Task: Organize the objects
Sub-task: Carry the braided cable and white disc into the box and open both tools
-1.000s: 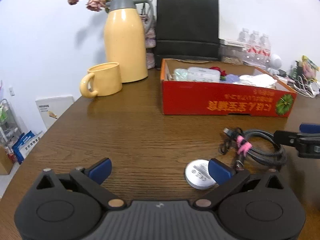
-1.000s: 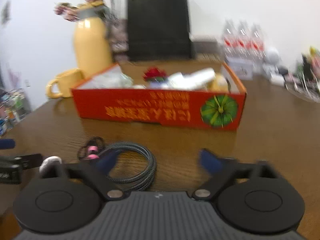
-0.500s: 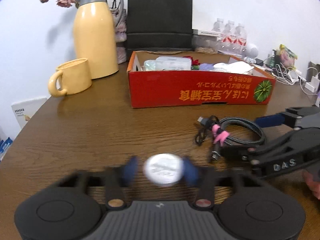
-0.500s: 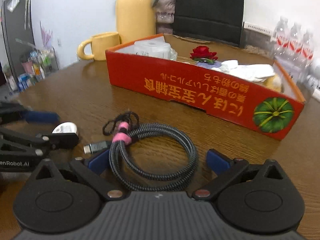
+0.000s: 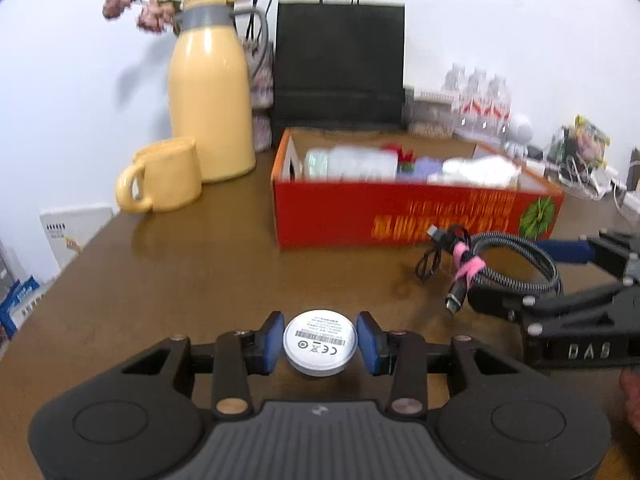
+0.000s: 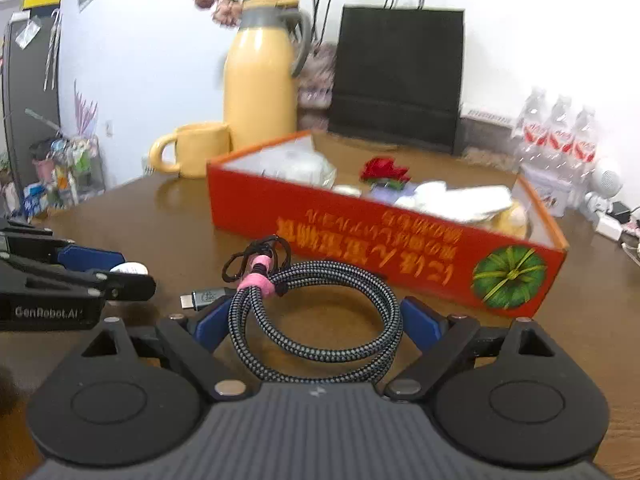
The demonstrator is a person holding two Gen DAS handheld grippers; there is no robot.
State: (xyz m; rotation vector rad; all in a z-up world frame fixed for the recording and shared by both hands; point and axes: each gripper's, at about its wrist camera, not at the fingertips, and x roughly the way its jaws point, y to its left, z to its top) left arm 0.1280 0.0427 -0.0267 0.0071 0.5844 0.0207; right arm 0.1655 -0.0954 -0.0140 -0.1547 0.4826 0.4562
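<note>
A: Two items. My left gripper (image 5: 320, 343) clamps the white puck (image 5: 319, 342). Cable?

B: Coiled cable (image 6: 316, 320) lies on the table between my right gripper's (image 6: 318, 322) closing jaws, not yet pinched; red box (image 6: 384, 240) just beyond.

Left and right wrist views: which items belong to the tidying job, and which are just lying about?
In the job:
- white round disc, pinched in the left gripper
- coiled braided cable, between the closing jaws of the right gripper
- red box, already holding items

Lying about:
- yellow jug
- yellow mug
- black paper bag
- water bottles
</note>
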